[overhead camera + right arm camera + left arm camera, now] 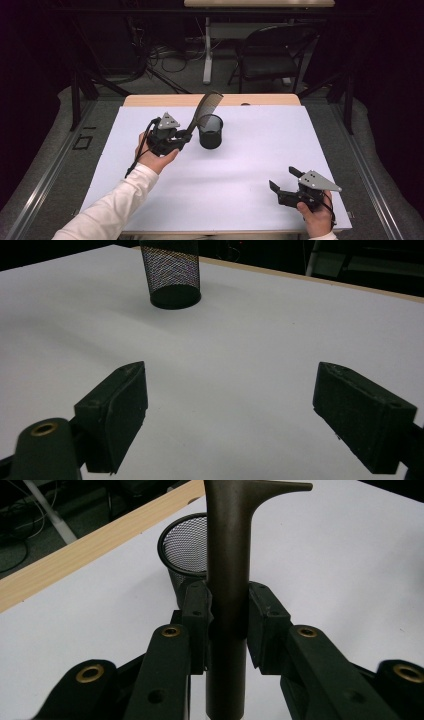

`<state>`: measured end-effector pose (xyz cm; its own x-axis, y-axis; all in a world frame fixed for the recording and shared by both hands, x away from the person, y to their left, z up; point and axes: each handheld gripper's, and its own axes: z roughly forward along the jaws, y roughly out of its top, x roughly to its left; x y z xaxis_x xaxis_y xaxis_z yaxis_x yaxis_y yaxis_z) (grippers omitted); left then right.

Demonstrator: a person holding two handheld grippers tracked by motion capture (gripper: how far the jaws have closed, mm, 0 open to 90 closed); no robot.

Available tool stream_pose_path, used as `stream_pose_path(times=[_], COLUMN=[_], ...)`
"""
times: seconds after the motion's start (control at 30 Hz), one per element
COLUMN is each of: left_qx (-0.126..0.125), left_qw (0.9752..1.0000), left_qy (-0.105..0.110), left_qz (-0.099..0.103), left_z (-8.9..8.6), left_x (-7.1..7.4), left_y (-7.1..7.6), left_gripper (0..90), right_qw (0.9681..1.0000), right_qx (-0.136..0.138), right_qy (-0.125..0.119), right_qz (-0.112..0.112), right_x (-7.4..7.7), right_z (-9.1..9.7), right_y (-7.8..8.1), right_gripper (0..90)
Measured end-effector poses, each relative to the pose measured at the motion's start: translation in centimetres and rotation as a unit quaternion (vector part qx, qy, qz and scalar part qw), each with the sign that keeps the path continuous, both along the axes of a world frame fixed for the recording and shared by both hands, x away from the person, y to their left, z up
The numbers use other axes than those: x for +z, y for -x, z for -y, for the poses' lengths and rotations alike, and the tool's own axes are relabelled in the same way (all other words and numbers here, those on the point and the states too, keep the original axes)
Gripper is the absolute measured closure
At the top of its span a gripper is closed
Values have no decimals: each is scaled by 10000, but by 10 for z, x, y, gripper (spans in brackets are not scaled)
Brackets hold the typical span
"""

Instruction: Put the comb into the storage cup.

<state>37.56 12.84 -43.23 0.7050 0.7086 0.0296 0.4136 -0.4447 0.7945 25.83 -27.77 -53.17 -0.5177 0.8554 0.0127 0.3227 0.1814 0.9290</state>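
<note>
A black mesh cup (210,131) stands upright on the white table sheet (260,150), back of centre. My left gripper (186,135) is shut on the handle of a dark comb (205,109), which slants up and to the right, its toothed end above the cup's left rim. In the left gripper view the comb handle (227,580) runs between the two pads, with the mesh cup (187,550) just behind. My right gripper (284,181) rests open near the front right of the sheet, nothing between its jaws. The right gripper view shows its gripper (227,415) wide open and the cup (172,275) far ahead.
The table's wooden back edge (150,100) runs behind the sheet. Beyond it stand a black folding chair (272,55), a white table leg (207,50) and cables on the floor. Bare sheet lies between the two grippers.
</note>
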Motion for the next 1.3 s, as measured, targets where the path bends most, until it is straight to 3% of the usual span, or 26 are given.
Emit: stream_pose_path(times=[0.23,0.53,0.97,1.3], left_qx=[3,61,81,106], left_qw=[10000,9998,9997,9996], left_qy=[52,137,177,205], left_qz=[43,105,127,146], left_z=[5,6,8,8], left_x=[-3,-4,-4,-2], left_y=[-2,-3,-3,-4], left_gripper=[730,730,730,730], right_qw=[9996,9988,9991,9990], right_qx=[-15,0,21,186], right_qy=[-129,-65,91,222], right_qz=[-250,-479,-403,-347], right_x=[2,1,11,24], right_z=[-6,-11,-13,-25], right_y=[-9,-14,-18,-30], right_gripper=[141,141,141,141])
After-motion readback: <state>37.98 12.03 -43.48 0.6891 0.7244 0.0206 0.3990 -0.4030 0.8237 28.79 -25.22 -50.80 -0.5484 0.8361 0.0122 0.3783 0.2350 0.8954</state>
